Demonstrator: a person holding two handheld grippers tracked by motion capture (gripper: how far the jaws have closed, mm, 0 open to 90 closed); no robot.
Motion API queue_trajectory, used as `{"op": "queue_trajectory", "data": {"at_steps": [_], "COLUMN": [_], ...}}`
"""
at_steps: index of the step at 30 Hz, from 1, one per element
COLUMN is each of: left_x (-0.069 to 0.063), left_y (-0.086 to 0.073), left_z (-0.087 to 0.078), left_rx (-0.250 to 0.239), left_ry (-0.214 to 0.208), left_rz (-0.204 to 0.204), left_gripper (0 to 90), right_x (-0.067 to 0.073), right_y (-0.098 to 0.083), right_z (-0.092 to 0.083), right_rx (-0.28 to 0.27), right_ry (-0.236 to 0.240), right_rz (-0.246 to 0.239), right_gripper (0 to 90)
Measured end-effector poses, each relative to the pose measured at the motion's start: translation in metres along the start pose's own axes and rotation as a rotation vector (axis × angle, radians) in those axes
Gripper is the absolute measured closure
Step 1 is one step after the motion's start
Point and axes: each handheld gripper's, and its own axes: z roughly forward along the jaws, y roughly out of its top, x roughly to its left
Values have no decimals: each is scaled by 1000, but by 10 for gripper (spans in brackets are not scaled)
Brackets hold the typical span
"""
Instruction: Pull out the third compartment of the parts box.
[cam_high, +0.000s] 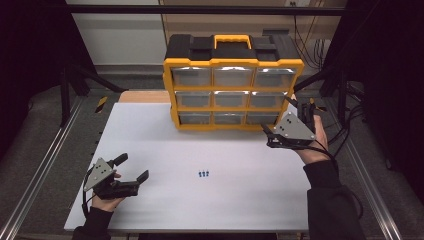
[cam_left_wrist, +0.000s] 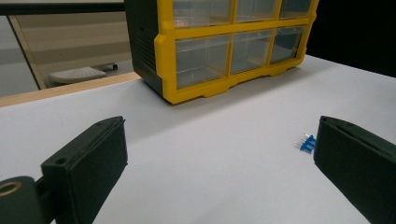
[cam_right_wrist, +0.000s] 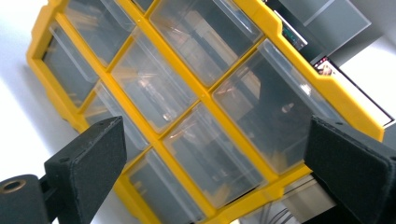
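On the white tabletop (cam_high: 165, 145), the right gripper (cam_high: 272, 136) gapes wide at the drawer organizer's (cam_high: 232, 80) bottom-right drawer (cam_high: 261, 118) (light, slick plastic, probably); best pinched by its lip. Left gripper (cam_high: 135, 169) wide too.

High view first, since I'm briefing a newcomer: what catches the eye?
The yellow-and-black drawer cabinet with nine clear drawers stands at the far edge of the white table. The right gripper, open, points at its lower right corner. Small blue parts lie mid-table, right of the open left gripper.

Black claws (cam_high: 131, 168), seemingly dark sleeves (cam_high: 327, 187)
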Motion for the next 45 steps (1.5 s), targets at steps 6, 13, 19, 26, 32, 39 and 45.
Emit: {"op": "queue_trajectory", "data": {"at_steps": [6,13,19,26,32,39,45], "left_x": [1,1,1,2,2,2,3], "left_y": [0,0,-1,-1,-2,-2,-3], "left_z": [0,0,0,1,1,2,3], "left_rx": [-1,-1,-1,4,6,8,12], "left_ry": [3,3,2,1,1,1,-1], "left_rz": [-1,0,0,0,3,-1,0], "left_gripper": [25,25,25,25,25,25,25], "right_x": [-8,-13,-14,-16,-19,-23,-25], "right_y": [6,15,16,15,16,16,15], "right_z": [8,19,26,35,42,49,55], "right_rx": [7,10,31,27,26,30,26], "right_ry": [-23,-53,-74,-103,-127,-172,-208], "right_rz": [-57,-160,-249,-288,-332,-404,-436], "right_gripper": [66,70,76,80,85,99,111]}}
